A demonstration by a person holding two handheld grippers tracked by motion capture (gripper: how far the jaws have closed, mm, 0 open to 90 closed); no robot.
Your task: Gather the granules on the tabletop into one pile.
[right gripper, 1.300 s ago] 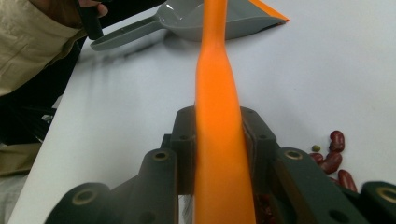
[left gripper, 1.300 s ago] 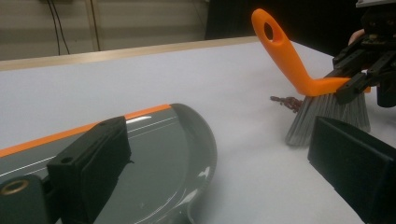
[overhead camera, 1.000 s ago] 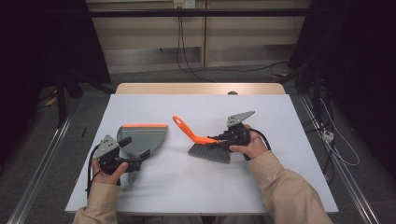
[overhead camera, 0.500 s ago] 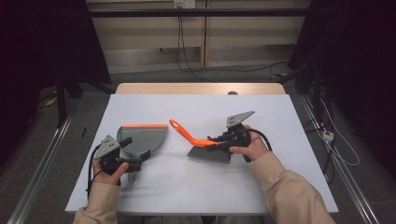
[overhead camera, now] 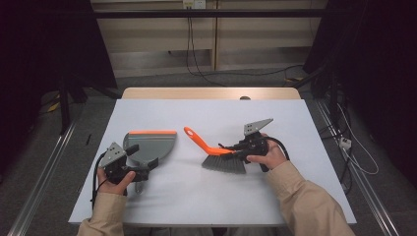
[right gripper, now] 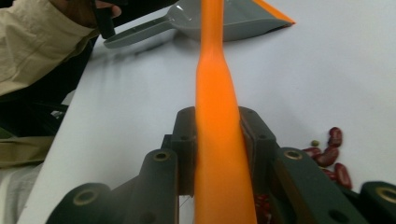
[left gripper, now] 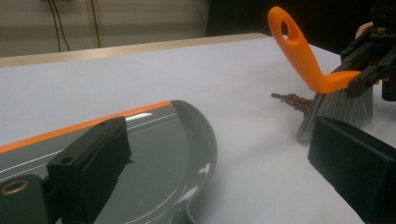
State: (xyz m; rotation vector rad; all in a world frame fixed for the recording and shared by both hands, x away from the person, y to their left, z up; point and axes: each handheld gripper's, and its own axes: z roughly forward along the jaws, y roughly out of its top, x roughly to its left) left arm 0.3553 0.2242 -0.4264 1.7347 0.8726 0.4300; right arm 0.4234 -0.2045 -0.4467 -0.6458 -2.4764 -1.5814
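Now I am sweeping the red beans with the brush, my right gripper clamped on its orange handle. To do it well, I am keeping the bristles flat on the white table and pushing slowly toward the dustpan. My left gripper is at the dustpan's handle; its jaws look apart, though I cannot tell for sure. Compared with a second ago, the brush handle has swung a little closer to the dustpan, which itself is staying in place.
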